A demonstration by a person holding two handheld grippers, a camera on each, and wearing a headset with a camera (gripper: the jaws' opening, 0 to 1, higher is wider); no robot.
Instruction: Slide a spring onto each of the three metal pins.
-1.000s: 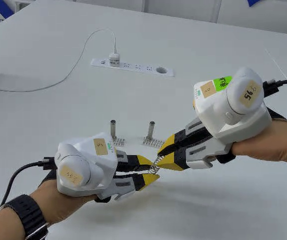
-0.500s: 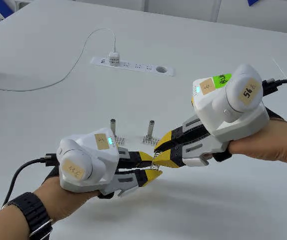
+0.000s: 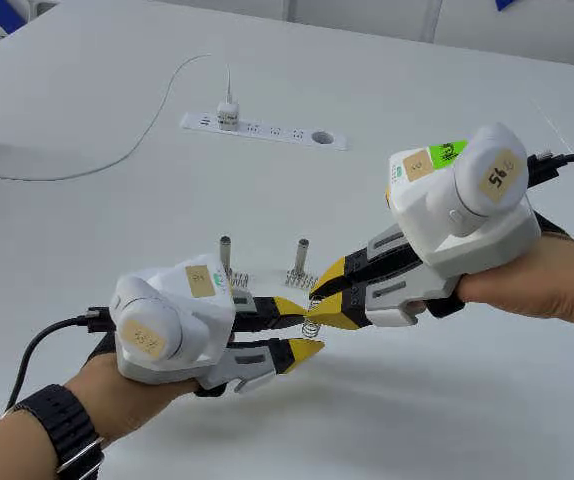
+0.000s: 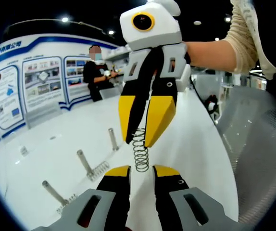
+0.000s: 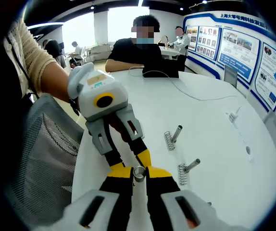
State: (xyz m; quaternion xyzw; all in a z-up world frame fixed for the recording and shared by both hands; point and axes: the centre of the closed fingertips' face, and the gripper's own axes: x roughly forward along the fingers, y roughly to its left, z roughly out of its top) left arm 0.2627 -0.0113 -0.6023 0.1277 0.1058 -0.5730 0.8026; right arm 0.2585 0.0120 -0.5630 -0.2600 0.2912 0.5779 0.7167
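1. Yellow-tipped right gripper is clamped on the spring, held in the air above the table;
2. left gripper has its jaws apart, with the spring's free end between them;
3. pins stand upright just behind, bare tabletop around them; power strip well beyond.

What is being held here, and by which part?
The right gripper pinches a spring by one end. The left gripper, jaws apart, sits at the spring's free end.

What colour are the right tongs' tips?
Yellow on black; right tongs show best in left gripper view.
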